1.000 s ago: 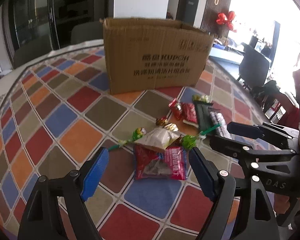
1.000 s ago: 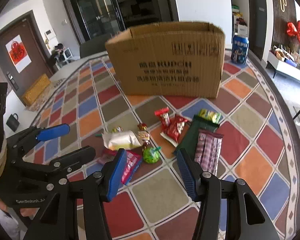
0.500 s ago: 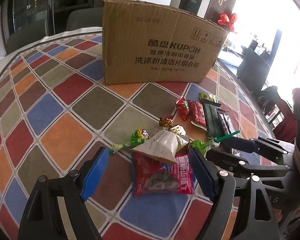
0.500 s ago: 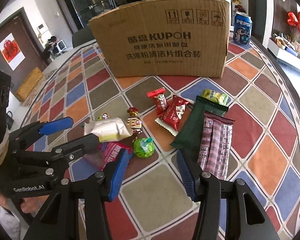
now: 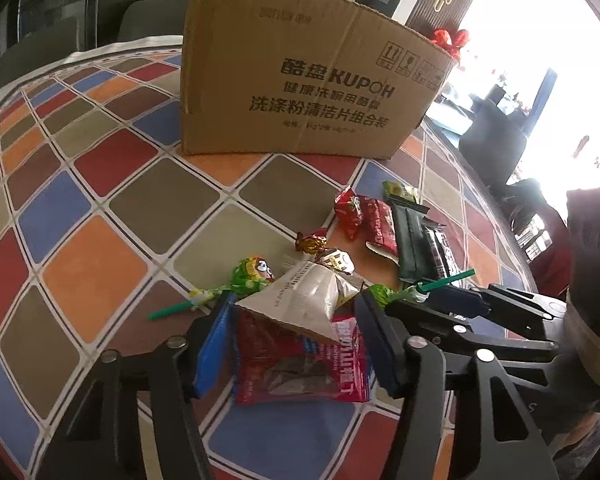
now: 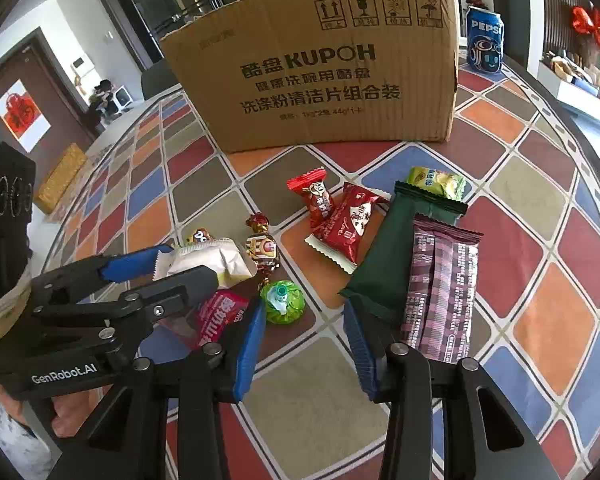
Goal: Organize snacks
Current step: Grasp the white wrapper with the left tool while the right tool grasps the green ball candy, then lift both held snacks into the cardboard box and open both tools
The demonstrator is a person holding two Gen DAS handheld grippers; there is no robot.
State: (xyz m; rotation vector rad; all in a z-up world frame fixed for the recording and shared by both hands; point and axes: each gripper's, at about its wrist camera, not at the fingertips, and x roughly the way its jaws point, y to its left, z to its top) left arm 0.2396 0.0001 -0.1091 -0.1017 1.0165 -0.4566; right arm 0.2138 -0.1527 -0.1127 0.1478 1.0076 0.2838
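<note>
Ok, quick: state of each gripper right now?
Left gripper: open, jaws either side of the white snack packet, not gripping it.
Right gripper: open, holding nothing.

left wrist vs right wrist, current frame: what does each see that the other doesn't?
Left wrist only: the stick of the green lollipop by the right gripper, and a second lollipop lying full length left of the white packet.

Right wrist only: the Pepsi can behind the cardboard box, plus the purple wrapper face-on.

Both: box, white packet over the red packet, dark green bar, and both grippers open, the left gripper straddling the two packets.
</note>
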